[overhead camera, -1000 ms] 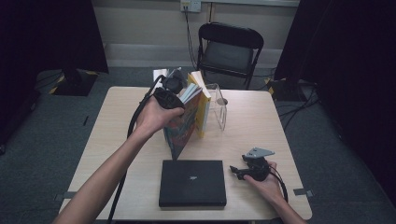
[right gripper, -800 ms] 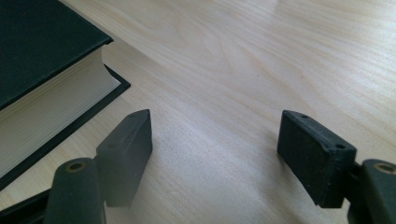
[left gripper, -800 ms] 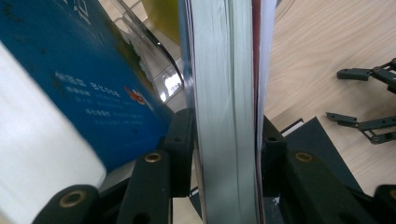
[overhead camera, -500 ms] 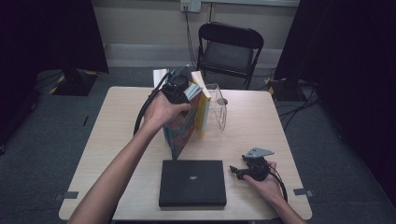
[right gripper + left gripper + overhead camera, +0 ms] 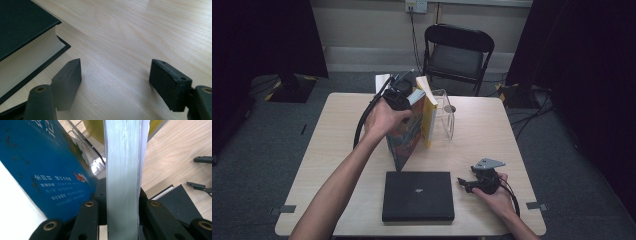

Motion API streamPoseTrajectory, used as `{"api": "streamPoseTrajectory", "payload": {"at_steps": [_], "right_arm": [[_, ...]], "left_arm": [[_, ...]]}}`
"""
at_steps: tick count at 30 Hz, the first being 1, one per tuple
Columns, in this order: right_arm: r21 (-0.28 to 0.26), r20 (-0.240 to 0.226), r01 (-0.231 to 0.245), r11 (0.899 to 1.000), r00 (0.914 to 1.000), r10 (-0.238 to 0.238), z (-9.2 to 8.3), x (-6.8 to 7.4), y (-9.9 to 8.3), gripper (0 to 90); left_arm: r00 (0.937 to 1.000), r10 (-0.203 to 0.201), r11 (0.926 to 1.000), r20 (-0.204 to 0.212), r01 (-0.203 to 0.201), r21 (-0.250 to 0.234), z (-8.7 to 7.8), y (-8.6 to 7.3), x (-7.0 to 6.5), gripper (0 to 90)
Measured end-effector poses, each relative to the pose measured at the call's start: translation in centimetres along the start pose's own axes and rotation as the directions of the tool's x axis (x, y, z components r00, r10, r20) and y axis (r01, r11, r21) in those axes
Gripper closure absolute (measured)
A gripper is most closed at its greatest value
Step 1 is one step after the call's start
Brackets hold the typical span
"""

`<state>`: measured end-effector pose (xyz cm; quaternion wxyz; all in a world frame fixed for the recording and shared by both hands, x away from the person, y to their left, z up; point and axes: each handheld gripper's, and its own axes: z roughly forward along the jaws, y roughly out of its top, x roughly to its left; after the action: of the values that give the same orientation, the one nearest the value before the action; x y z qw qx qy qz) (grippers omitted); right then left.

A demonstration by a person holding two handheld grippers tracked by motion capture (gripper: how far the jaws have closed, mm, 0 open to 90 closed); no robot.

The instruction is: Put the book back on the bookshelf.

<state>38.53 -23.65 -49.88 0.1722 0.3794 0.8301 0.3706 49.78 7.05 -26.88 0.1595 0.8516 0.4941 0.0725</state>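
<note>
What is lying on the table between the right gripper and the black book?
Nothing. In the high view, bare table separates the right gripper from the black book; its jaws stand open beside it.

Blue-covered book point(image 5: 404, 135) upright, tilted, beside yellow book point(image 5: 428, 112)

My bench point(image 5: 337, 150) is light wood. A black closed book point(image 5: 417, 195) lies flat at its near edge. A clear bookstand point(image 5: 445, 114) stands farther back, supporting upright books point(image 5: 417, 125).
</note>
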Motion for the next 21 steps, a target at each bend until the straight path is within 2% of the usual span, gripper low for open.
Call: {"api": "streamPoseTrajectory", "payload": {"at_steps": [4,6,7,8,9,11,12,15,17,20,21], "right_arm": [[-0.001,0.001,0.002,1.000,1.0000,-0.002,0.0,0.0,0.0,26.0],[-0.001,0.001,0.001,1.000,1.0000,-0.001,0.0,0.0,0.0,26.0],[-0.001,0.001,0.001,1.000,1.0000,-0.001,0.0,0.0,0.0,26.0],[-0.001,0.001,0.001,1.000,1.0000,-0.001,0.0,0.0,0.0,26.0],[-0.001,0.001,0.002,1.000,1.0000,-0.002,0.0,0.0,0.0,26.0],[-0.001,0.001,0.001,1.000,1.0000,-0.001,0.0,0.0,0.0,26.0],[-0.001,0.001,0.001,1.000,1.0000,-0.001,0.0,0.0,0.0,26.0],[-0.001,0.000,0.002,1.000,1.0000,-0.002,0.0,0.0,0.0,26.0],[-0.002,-0.002,0.003,1.000,1.0000,-0.003,0.0,0.0,0.0,26.0],[-0.004,-0.001,0.002,1.000,1.0000,-0.002,0.1,0.0,0.0,26.0],[-0.004,-0.001,0.002,1.000,1.0000,-0.002,0.1,0.0,0.0,26.0]], "left_arm": [[1.0000,0.006,0.9999,0.000,-0.006,-0.016,0.0,0.1,0.1,74.1],[0.9999,-0.010,0.9998,0.003,0.010,-0.016,-0.2,0.4,0.3,74.1],[0.9997,-0.024,0.9992,0.004,0.024,-0.032,-0.2,0.5,0.4,74.1],[0.9997,-0.024,0.9992,0.004,0.024,-0.032,-0.2,0.5,0.4,74.1],[0.9991,-0.040,0.9989,0.014,0.040,-0.025,-0.2,0.7,0.7,74.1],[0.9988,-0.044,0.9985,0.022,0.045,-0.031,-0.3,0.8,0.9,74.2],[0.9971,-0.070,0.9964,0.029,0.072,-0.045,-0.4,0.8,1.0,74.1],[0.9946,-0.094,0.9939,0.042,0.097,-0.052,-0.6,1.2,1.4,74.1],[0.9930,-0.109,0.9923,0.045,0.111,-0.054,-0.5,1.2,1.4,74.1],[0.9942,-0.101,0.9928,0.037,0.103,-0.061,-0.7,1.7,1.5,74.1],[0.9924,-0.117,0.9911,0.036,0.119,-0.059,-0.9,1.9,1.4,74.1]]}}
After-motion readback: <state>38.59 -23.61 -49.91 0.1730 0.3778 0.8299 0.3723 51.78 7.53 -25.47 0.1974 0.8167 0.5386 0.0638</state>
